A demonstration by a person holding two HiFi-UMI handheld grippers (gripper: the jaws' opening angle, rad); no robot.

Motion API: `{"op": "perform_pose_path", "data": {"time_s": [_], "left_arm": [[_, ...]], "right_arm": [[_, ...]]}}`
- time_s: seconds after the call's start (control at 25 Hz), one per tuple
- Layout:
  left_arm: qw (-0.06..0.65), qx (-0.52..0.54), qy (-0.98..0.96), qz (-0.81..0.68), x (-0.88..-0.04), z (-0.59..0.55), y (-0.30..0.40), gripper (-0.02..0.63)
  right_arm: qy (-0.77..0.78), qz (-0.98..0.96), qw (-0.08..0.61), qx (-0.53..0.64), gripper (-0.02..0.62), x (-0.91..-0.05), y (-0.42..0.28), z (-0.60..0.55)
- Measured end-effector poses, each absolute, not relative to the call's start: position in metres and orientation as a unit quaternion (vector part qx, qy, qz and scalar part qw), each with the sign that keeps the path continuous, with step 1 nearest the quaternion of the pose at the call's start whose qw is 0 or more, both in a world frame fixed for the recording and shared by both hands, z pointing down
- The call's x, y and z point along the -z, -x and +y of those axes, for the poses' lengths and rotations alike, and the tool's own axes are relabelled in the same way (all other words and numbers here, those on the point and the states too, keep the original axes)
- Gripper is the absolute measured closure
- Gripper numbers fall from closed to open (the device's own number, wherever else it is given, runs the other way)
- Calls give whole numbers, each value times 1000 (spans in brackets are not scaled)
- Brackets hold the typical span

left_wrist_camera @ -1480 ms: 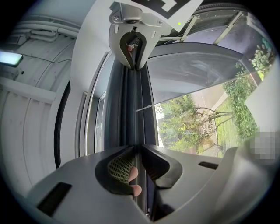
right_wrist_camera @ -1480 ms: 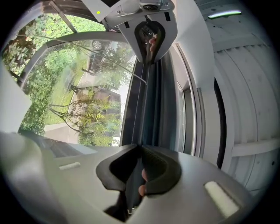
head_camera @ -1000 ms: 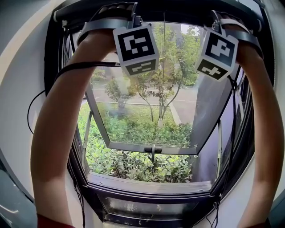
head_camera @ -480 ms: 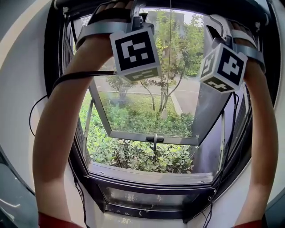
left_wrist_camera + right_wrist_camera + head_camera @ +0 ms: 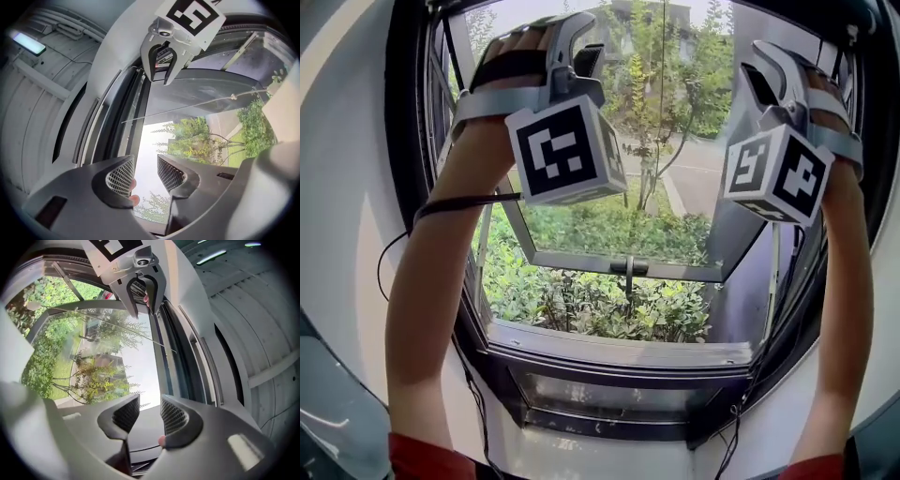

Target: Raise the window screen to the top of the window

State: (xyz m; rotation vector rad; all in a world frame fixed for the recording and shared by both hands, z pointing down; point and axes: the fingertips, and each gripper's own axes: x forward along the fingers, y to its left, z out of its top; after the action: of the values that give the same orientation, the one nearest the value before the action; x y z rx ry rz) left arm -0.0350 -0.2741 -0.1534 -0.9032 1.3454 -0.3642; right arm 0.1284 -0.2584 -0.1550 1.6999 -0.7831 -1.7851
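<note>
Head view: left gripper [image 5: 577,47] and right gripper [image 5: 769,70] held high before a window frame [image 5: 408,141]; no mesh crosses the opening.

Left gripper view: jaws have just been opening, now wide, nothing between them.

Right gripper view: jaws have just been opening, moderately apart, empty.

The window screen seems rolled away along the frame's top, lying level across it. It is probably light and flimsy, so grip its stiff rail.

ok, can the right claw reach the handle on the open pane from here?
Probably yes: the right claw has just opened, empty, and nothing blocks the way down to the handle.
</note>
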Motion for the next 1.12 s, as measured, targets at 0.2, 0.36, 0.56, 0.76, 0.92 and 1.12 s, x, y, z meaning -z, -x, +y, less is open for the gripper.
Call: {"op": "perform_pose_path", "data": {"time_s": [0.2,0.36,0.56,0.76,0.92,1.12], "left_arm": [[659,155,432,596,125,-281,35,468],[652,161,446,592,101,-286,34,468],[639,169,464,589,72,-291,37,468],[619,158,497,588,39,-292,42,468],[599,153,527,583,9,-290,40,468],[580,135,563,574,-23,-282,39,468]], "right_arm": [[-631,-314,264,659,451,129,-129,-255],[-633,-336,246,653,451,110,-127,-249],[-632,-369,234,640,451,80,-125,-245],[-631,-405,225,623,451,43,-128,-246],[-625,-427,211,618,451,14,-126,-239],[-623,-463,192,601,451,-17,-123,-231]]}}
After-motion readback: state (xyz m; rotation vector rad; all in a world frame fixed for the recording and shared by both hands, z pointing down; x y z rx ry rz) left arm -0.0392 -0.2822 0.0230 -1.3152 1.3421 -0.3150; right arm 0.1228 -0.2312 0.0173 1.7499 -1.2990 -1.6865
